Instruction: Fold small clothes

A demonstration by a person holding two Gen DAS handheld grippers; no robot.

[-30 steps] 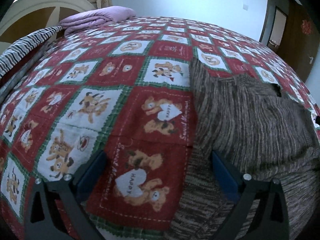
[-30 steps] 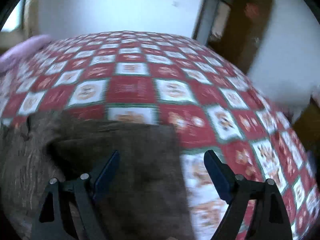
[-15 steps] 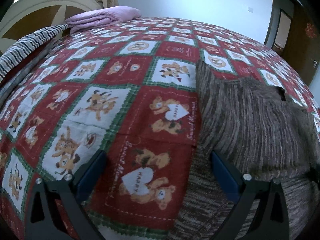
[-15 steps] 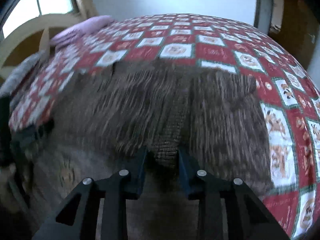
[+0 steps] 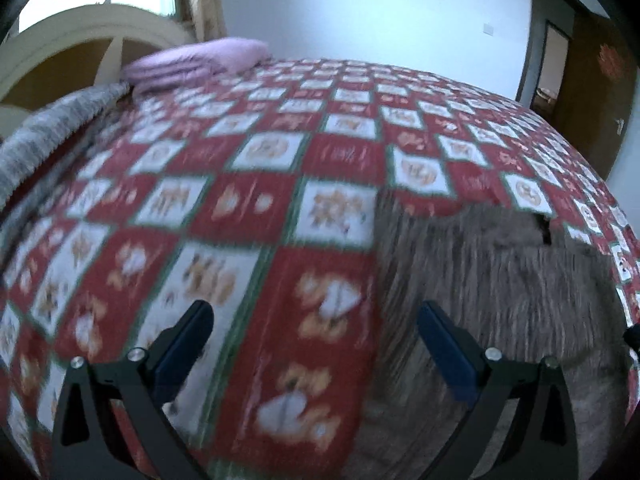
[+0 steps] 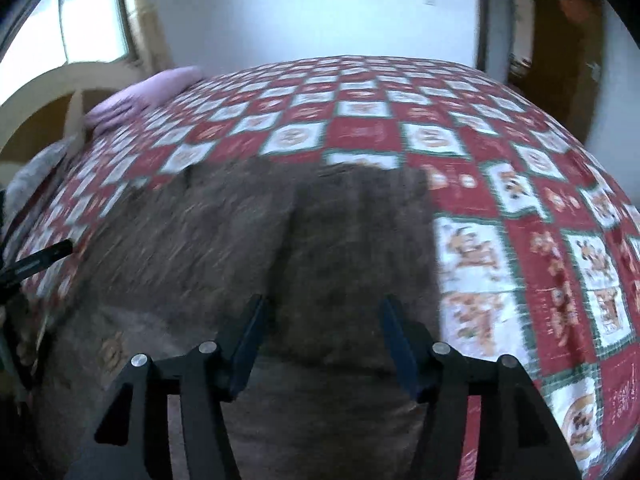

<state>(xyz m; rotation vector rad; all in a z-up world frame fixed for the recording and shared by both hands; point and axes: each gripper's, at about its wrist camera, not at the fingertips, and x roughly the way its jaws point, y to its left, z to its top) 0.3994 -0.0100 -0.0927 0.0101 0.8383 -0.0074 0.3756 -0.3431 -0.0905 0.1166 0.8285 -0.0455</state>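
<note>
A brown knitted garment [image 6: 248, 248] lay on the bed [image 6: 500, 184], spread over a red, white and green patchwork quilt [image 5: 248, 216] printed with small bear figures. Judging by the darker panel [image 6: 360, 248] lying doubled over its right side, one fold seemed to be in place, while the rest of the knit looked flat and unfolded, so most of the work appeared to be left. The right tongs [image 6: 320, 340] hung over that folded panel with their jaws opening and no cloth pinched between the blue pads [image 6: 400, 344]. The left tongs [image 5: 312, 348] stood wide apart and empty, above the quilt at the garment's left edge. The knit looked soft and thick, with fine streaks of grey and brown, and blur hid its finer weave. A folded lilac blanket [image 5: 196, 62] rested near the cream headboard [image 5: 80, 32].
</note>
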